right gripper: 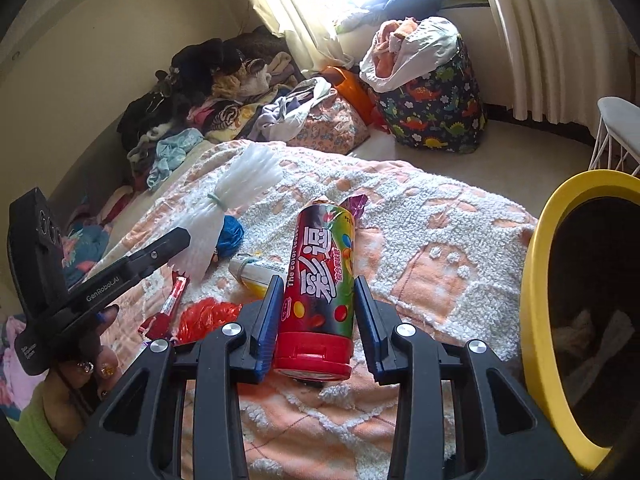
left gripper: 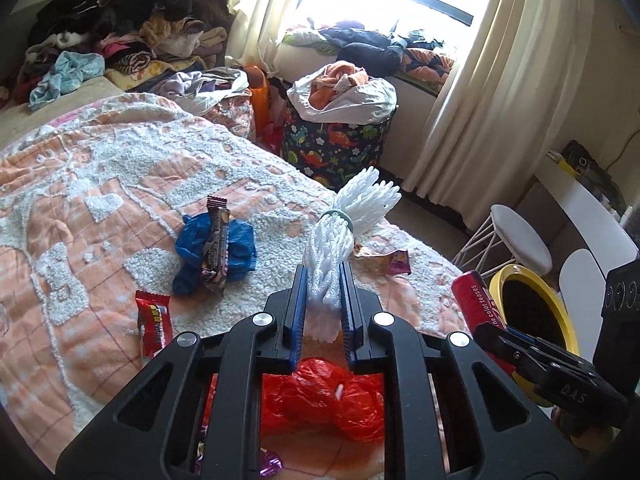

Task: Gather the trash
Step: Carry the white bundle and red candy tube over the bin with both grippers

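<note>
The left gripper clamps the lower end of a white foam net bundle, jaws nearly together, the net fanning out above a pale band and lifted off the blanket. The right gripper pinches a red-capped candy tube, jaws narrow on its sides; whether the tube's base touches the bed is hard to tell. At about three o'clock from that tube stands the yellow-rimmed bin, its far side cut off by the frame, its dark inside too murky to read. Left on the blanket: a blue bag with a brown wrapper across it at ten o'clock from the net, a red wrapper at eight o'clock, and an orange bag half hidden behind the left gripper's frame. A small bottle peeks out behind the tube, mostly blocked. A hand grips the left tool's handle, partly cut off.
</note>
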